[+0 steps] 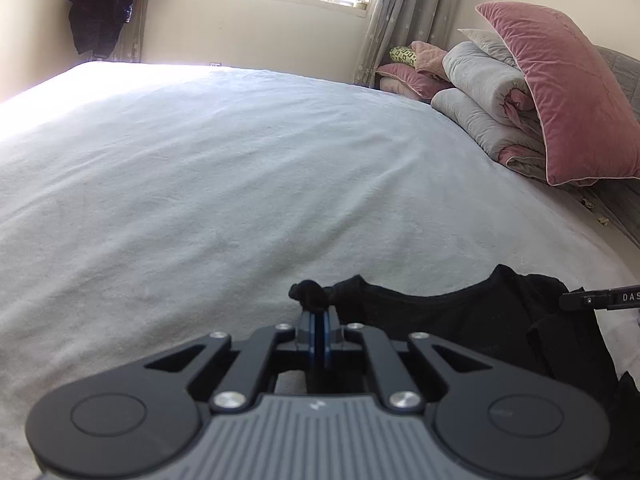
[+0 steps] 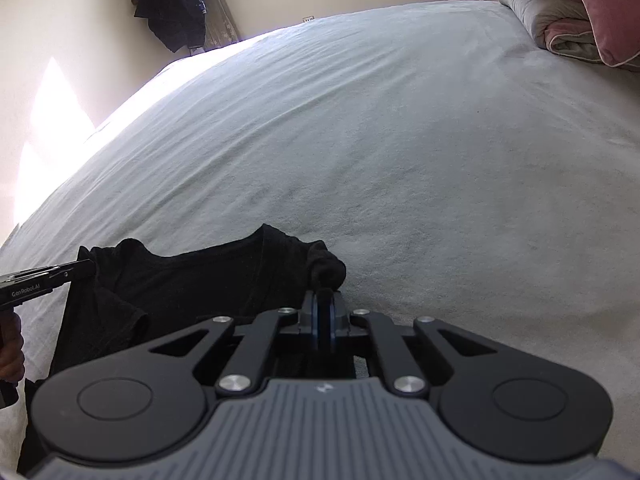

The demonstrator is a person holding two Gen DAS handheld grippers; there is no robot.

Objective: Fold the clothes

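The black shirt (image 1: 460,320) is lying at the bed's (image 1: 200,180) near edge. The left gripper (image 1: 319,312) and right gripper (image 2: 325,300) are each pinching one shoulder, fingers clamped on fabric.

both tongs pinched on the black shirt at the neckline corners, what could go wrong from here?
1. Each grip is only a small bunch of fabric: the left tongs and right tongs hold the black shirt at its shoulder corners, so a tug may pull it free.
2. The sleeve looks folded under near the left side, so lifting may carry a crease into the fold.
3. The body hangs off the bed edge and could drag unevenly.
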